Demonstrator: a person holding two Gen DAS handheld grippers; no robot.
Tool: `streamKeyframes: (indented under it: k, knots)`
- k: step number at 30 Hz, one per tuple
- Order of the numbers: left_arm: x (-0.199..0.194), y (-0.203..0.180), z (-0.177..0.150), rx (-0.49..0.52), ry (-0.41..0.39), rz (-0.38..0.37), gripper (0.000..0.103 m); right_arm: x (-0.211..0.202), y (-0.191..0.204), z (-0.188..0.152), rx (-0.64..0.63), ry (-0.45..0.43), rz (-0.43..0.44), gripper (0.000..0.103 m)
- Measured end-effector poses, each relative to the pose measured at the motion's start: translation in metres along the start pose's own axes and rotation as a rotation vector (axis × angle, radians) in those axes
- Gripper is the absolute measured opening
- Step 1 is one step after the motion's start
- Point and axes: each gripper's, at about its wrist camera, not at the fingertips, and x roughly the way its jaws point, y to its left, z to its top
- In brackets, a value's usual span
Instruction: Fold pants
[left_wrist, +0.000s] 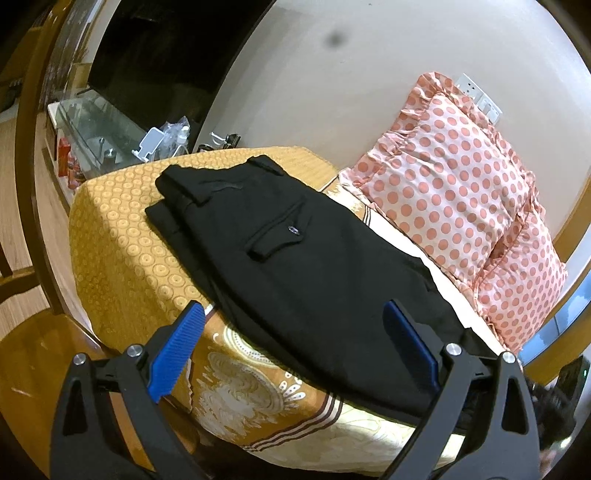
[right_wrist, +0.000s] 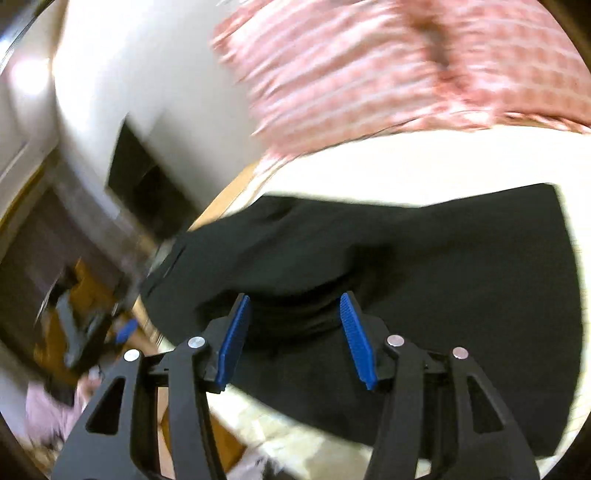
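left gripper (left_wrist: 293, 345): two black plastic arms that widen toward the camera, each pierced by a narrow triangular cut-out.
left gripper's pads (left_wrist: 176, 354): flat bright-blue strips with fine diagonal ribbing, one on the inner face of each finger.
left gripper's fasteners: two round silver screw heads on each side, set where the black links meet.
right gripper (right_wrist: 295, 341): the same black linkage frame, with triangular cut-outs in the outer arms.
right gripper's pads (right_wrist: 233, 341): long blue ribbed strips with toothed edges.
right gripper's fasteners: four round silver screw heads, two on each side.
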Motion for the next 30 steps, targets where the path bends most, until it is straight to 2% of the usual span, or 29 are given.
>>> streamKeyframes:
  k: [4,5,6,7,8,11,13,14,15,16,18,20,21,22,27,30]
  knots:
    - [0.001,-0.003,-0.001,0.018,0.000,0.000,0.097,0.021,-0.022,0.017,0.089,0.050,-0.019,0.053]
    - [0.001,-0.002,-0.001,0.018,0.002,0.002,0.097,0.028,-0.026,0.018,0.098,0.070,-0.026,0.051]
    - [0.001,-0.001,-0.001,0.017,0.003,0.004,0.097,0.038,-0.030,0.018,0.100,0.093,-0.055,0.034]
    - [0.001,0.000,-0.001,0.015,0.004,0.006,0.097,0.048,-0.028,0.017,0.093,0.114,-0.078,0.012]
    - [0.000,0.001,-0.001,0.013,0.005,0.008,0.097,0.056,-0.026,0.015,0.087,0.139,-0.078,0.008]
    - [-0.002,0.003,0.001,0.010,-0.004,0.019,0.097,0.071,-0.012,0.021,0.054,0.152,-0.064,0.007]
    - [-0.002,0.003,0.003,0.009,-0.009,0.023,0.097,0.074,0.011,0.036,0.021,0.113,-0.029,0.007]
    - [-0.002,0.002,0.005,0.011,-0.009,0.026,0.097,0.077,0.028,0.048,-0.018,0.069,0.027,0.008]
    - [-0.001,0.002,0.005,0.013,-0.009,0.029,0.097,0.080,0.042,0.054,-0.063,0.045,0.062,0.018]
    - [-0.001,0.001,0.006,0.017,-0.008,0.032,0.097,0.084,0.054,0.060,-0.110,0.042,0.080,0.044]
    - [0.002,0.001,0.007,0.022,0.002,0.039,0.097,0.086,0.073,0.061,-0.155,0.050,0.111,0.083]
    - [0.003,0.003,0.007,0.023,0.013,0.043,0.097,0.075,0.079,0.054,-0.176,-0.017,0.163,0.083]
    - [0.004,0.004,0.008,0.019,0.016,0.044,0.097,0.072,0.080,0.048,-0.205,-0.026,0.140,0.079]
    - [0.007,0.007,0.009,0.009,0.023,0.042,0.097,0.072,0.079,0.044,-0.218,-0.017,0.111,0.069]
    - [0.019,0.014,0.014,-0.028,0.054,0.021,0.097,0.096,0.062,0.025,-0.199,0.142,0.032,0.062]
    - [0.024,0.015,0.018,-0.037,0.050,0.026,0.097,0.107,0.054,0.017,-0.197,0.183,0.012,0.062]
